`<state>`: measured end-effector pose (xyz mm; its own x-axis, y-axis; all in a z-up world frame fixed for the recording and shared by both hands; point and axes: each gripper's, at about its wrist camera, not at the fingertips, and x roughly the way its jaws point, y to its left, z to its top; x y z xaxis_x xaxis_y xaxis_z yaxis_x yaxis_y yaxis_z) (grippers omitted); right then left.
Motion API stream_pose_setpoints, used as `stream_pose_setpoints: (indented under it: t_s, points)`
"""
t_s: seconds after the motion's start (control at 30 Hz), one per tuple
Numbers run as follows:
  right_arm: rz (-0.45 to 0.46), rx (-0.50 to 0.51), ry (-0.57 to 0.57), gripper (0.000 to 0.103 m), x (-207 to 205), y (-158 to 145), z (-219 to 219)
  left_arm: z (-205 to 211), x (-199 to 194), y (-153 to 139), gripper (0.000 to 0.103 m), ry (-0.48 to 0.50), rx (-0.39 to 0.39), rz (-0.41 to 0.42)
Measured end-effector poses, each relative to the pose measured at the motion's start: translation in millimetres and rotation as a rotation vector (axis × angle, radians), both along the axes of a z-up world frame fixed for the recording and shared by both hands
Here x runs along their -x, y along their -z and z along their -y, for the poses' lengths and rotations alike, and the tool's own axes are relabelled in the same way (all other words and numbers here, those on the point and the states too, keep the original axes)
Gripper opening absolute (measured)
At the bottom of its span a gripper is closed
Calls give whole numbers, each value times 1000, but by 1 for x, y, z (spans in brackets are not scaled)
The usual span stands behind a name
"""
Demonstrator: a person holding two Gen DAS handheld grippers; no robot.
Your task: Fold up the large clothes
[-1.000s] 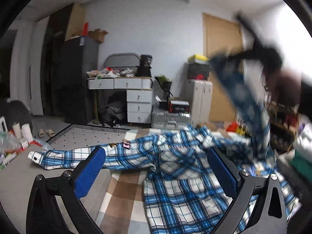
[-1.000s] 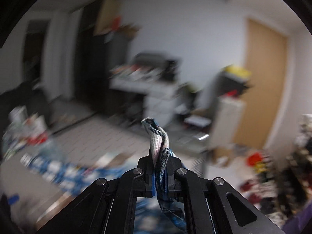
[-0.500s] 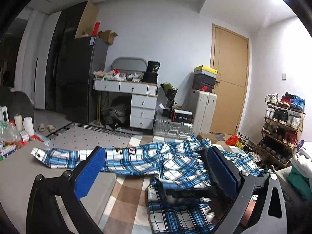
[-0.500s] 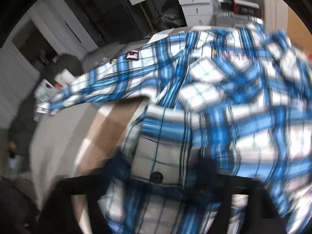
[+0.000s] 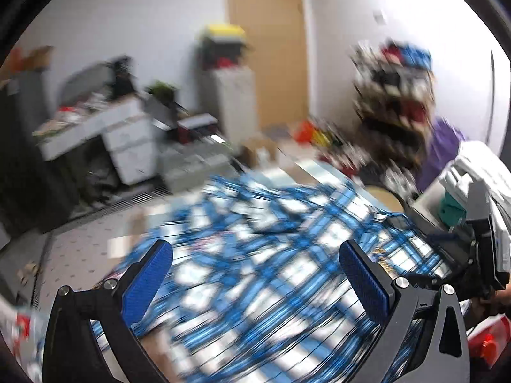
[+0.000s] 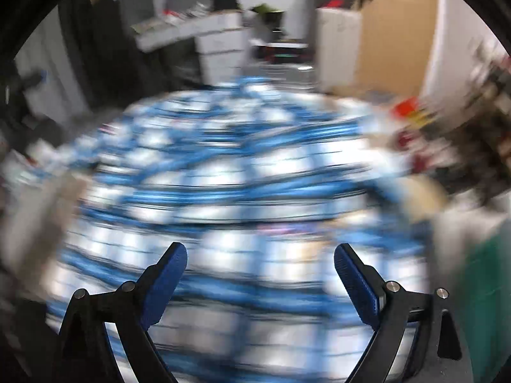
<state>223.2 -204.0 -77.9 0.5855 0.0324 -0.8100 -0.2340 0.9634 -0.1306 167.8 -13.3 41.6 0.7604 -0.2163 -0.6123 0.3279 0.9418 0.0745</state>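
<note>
Item: blue-and-white plaid cotton shirt [image 5: 255,255], spread flat and rumpled over the counter, blurred in both views. It lies below and ahead of both grippers, filling the space between and beyond their fingers.

Left gripper [image 5: 255,279]: black frame, blue ribbed pads [image 5: 147,284], jaws spread wide, nothing between them but the shirt lying beneath. Whether the pads touch the cloth cannot be told.

Right gripper [image 6: 259,282]: same make, jaws spread wide, tilted down over the shirt, holding nothing. In the left wrist view its black body [image 5: 479,255] shows at the right edge, close beside the shirt's far side.

Changes: a second ago the right gripper was clamped on a fold of the plaid cloth, lifted high; its jaws have just been opening and the cloth is out of them, the shirt now lying down. The left gripper's view has swung rightward, from the sleeve side toward the door.

Surroundings: tan wooden door [image 5: 265,44]; white drawer unit [image 5: 134,146] heaped with clutter; pale grey suitcase [image 5: 231,99] with boxes stacked on top; shoe rack [image 5: 396,95], blurred; a pile of folded white and green cloth [image 5: 460,191] at the right, just beside the shirt. Nothing lies between either gripper and the shirt.
</note>
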Motion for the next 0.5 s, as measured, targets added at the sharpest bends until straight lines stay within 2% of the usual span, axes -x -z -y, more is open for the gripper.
stream_pose_setpoints:
  t_s: [0.03,0.13,0.2,0.3,0.37,0.4,0.5]
  points:
    - [-32,59,12,94,-12,3,10,26,-29,6,102,35,-18,-62]
    - [-112,205,3,91,-47,14,33,98,-93,34,102,138,-79,-176]
    - [-117,222,-16,92,-67,15,39,141,-129,58,102,180,-115,-244]
    - [-219,229,-108,91,-97,37,38,173,-160,84,102,213,-116,-295]
    - [-219,303,-124,91,-110,48,40,190,-183,105,102,235,-80,-372]
    - [-209,305,-149,91,-119,53,40,201,-195,120,102,234,-89,-408]
    - [-196,273,-142,91,-143,64,49,225,-213,137,101,259,-129,-464]
